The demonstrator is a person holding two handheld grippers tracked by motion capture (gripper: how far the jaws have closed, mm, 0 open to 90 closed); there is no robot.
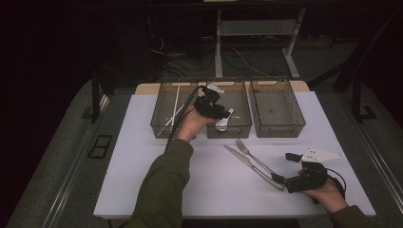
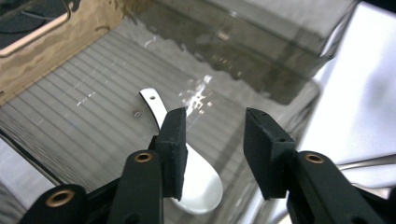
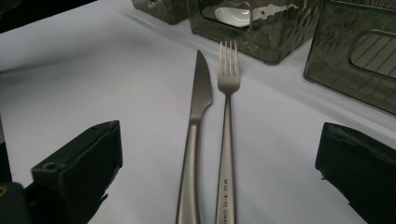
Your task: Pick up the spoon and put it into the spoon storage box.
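Note:
My left gripper (image 1: 222, 115) hangs over the front of the middle smoky plastic tray (image 1: 240, 107), held by a hand in a green sleeve. Its jaws stand apart in the left gripper view (image 2: 215, 140), with only the ribbed tray floor (image 2: 84, 116) showing between them. A white spoon (image 2: 203, 186) lies just beside and under the left pad, handle pointing away; it appears at the tray's front wall (image 1: 224, 121). My right gripper (image 1: 284, 168) rests near the table's front right, wide open (image 3: 219, 149). The handles of a steel knife (image 3: 198, 107) and fork (image 3: 228, 88) run between its jaws, untouched.
Three trays stand side by side at the back of the white table (image 1: 142, 166). The left tray (image 1: 161, 114) holds thin white sticks (image 1: 175, 108); the right tray (image 1: 278, 107) looks bare inside. Knife (image 1: 247, 164) and fork (image 1: 251, 153) lie diagonally right of centre.

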